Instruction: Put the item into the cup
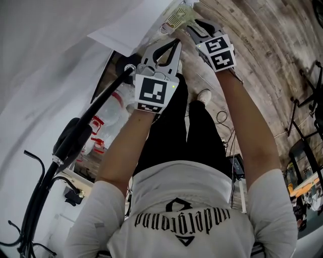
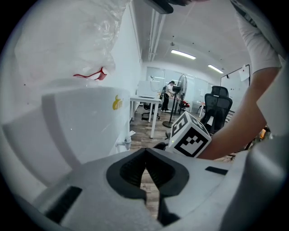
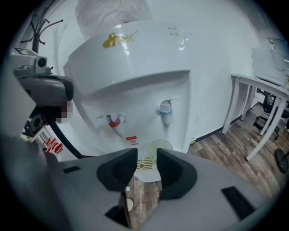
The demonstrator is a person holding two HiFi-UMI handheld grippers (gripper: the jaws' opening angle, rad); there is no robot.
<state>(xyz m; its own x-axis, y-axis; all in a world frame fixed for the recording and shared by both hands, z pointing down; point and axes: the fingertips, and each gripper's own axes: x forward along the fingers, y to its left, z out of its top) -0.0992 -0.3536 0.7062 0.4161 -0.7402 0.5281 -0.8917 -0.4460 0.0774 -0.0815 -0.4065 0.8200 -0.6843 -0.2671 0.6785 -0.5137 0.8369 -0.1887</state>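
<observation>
A tall white water dispenser [image 3: 135, 58] fills the space ahead of both hand-held grippers, with a plastic-wrapped water bottle [image 3: 113, 11] seated upside down on top as its supply. The right gripper [image 3: 146, 154] is pointed at the dispenser's lower front, its jaws held well apart with nothing clamped between them; only the floor and the drip tray [image 3: 143, 163] are seen through the gap. This aim is judged to suit either a release or a fresh grasp at the tray. The left gripper [image 2: 145, 153] is held just beside the right one, nearer the dispenser's side wall, its jaws closed together on nothing, and it is judged to be kept idle and out of the way. Above the right gripper's jaws a red tap [image 3: 115, 122] and a blue tap [image 3: 165, 110] are mounted. Just beyond the right jaw tip a pale green round thing, taken to be the cup [image 3: 161, 145], stands on the tray below the blue tap. The item is shown in no view; whether it lies inside the cup cannot be told
</observation>
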